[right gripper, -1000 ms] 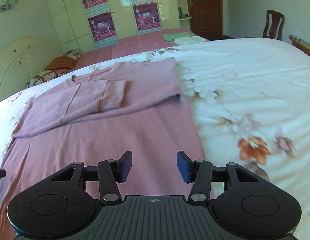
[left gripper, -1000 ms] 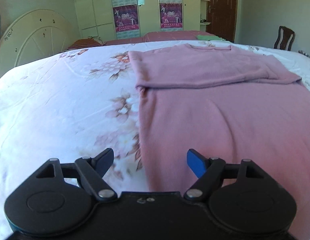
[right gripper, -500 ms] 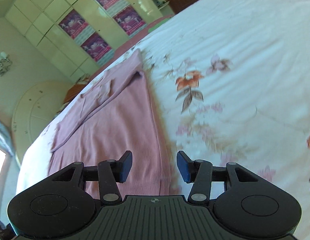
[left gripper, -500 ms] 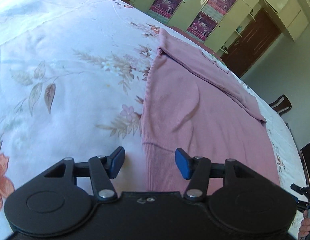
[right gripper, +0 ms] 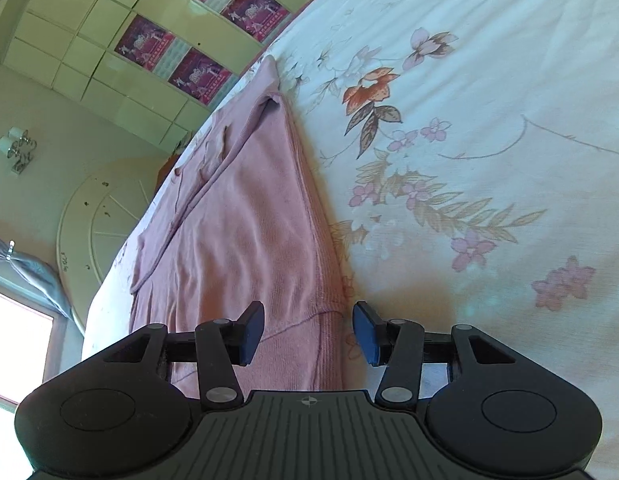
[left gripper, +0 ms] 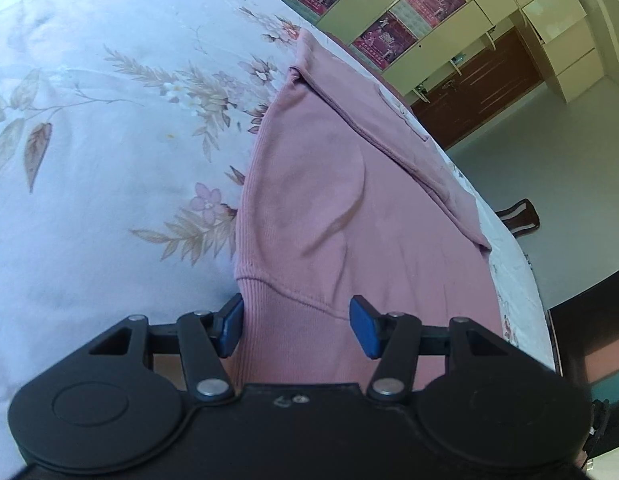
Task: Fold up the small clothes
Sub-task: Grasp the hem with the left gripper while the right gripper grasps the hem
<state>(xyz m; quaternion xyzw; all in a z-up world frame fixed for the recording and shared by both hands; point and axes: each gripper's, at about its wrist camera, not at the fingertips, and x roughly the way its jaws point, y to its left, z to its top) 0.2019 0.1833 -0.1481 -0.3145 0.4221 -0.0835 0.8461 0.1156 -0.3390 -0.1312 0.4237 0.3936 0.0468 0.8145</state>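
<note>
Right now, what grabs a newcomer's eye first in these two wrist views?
The pink sweater spread on the floral bedsheet, sleeves folded across its far end. Each gripper straddles a hem corner with open jaws: left gripper, right gripper. Purple posters dot the wardrobe behind.

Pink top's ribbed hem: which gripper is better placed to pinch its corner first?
Left, marginally. The left gripper already brackets the pink top's hem corner, one pad against its edge. The right gripper straddles its corner too, jaws open.

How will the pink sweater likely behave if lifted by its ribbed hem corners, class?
The pink sweater would probably sag between the corners: it already creases. It is likely light and unlikely to slip, since the ribbed hem looks grippy.
</note>
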